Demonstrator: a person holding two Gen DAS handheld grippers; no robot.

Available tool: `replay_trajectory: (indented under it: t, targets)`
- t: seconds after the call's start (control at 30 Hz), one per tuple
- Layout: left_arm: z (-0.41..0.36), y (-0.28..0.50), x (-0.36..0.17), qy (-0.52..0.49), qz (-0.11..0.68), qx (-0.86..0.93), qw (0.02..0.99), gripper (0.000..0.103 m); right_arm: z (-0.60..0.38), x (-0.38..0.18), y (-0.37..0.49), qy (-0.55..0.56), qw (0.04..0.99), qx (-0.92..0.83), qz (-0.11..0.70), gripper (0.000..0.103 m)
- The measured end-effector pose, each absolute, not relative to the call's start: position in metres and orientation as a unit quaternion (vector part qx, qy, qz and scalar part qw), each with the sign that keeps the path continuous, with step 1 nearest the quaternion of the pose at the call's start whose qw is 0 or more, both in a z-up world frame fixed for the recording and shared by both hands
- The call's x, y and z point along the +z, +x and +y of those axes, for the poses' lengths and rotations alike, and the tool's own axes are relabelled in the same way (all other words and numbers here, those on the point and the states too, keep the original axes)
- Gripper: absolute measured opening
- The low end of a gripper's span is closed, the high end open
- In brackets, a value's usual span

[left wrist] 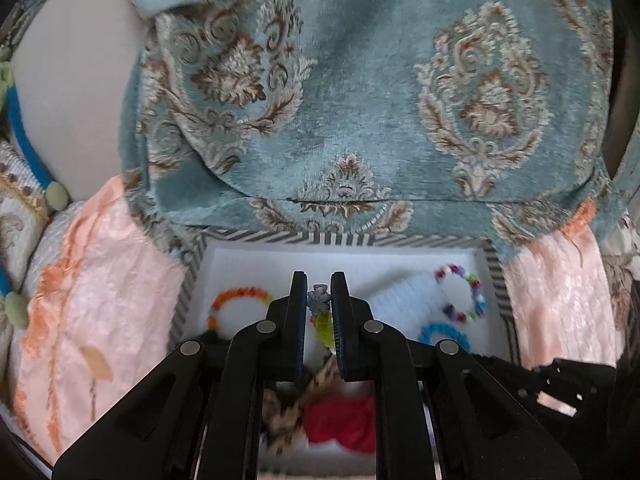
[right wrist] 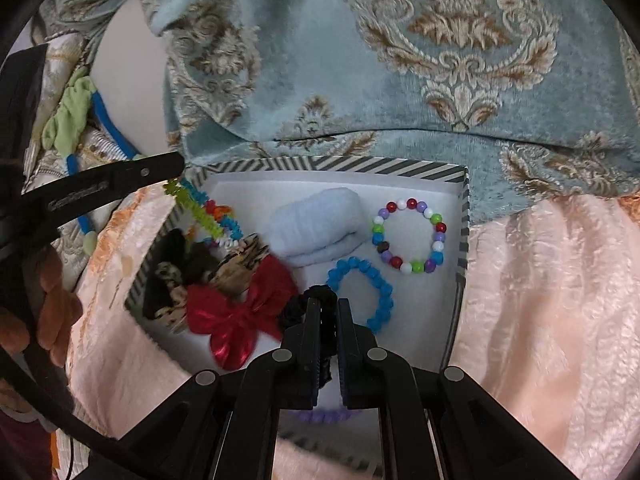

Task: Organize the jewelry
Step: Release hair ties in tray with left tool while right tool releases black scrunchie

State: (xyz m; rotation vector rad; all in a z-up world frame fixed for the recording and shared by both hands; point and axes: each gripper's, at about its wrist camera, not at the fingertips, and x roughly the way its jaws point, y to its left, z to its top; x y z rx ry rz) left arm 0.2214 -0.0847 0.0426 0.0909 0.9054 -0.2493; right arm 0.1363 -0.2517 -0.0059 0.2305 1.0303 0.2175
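Observation:
A white box with a striped rim [right wrist: 332,165] lies on the pink bedspread; it also shows in the left wrist view [left wrist: 288,237]. My left gripper [left wrist: 319,280] is shut on a multicoloured spiky bracelet [left wrist: 325,322] and holds it over the box's left side; the bracelet dangles in the right wrist view [right wrist: 200,210]. My right gripper [right wrist: 329,306] is shut on a black scrunchie [right wrist: 316,296] above the box's front. Inside lie a multicoloured bead bracelet [right wrist: 412,236], a blue bracelet [right wrist: 362,294], a red bow [right wrist: 240,312] and a leopard-print bow [right wrist: 236,264].
A light blue rolled cloth [right wrist: 316,226] lies in the box. An orange bracelet [left wrist: 240,300] sits at its left. A teal patterned cushion [right wrist: 400,60] rises right behind the box. A blue headband with green trim [right wrist: 80,120] lies at far left. A purple bracelet [right wrist: 324,416] shows under my right gripper.

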Motion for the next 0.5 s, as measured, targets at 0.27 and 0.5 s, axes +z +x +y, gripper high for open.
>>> replay_trajectory:
  t: [0.27,0.5]
  targets:
    - [-0.069,0.266,-0.011,0.032,0.482,-0.074,0.872,0.011,-0.254,-0.027,0.161,0.088,0.858,0.065,0.503,0.006]
    - [-0.054,0.255,-0.026,0.015,0.495,-0.072,0.866,0.042,-0.252,-0.032,0.163,0.062,0.861,0.040,0.503,0.026]
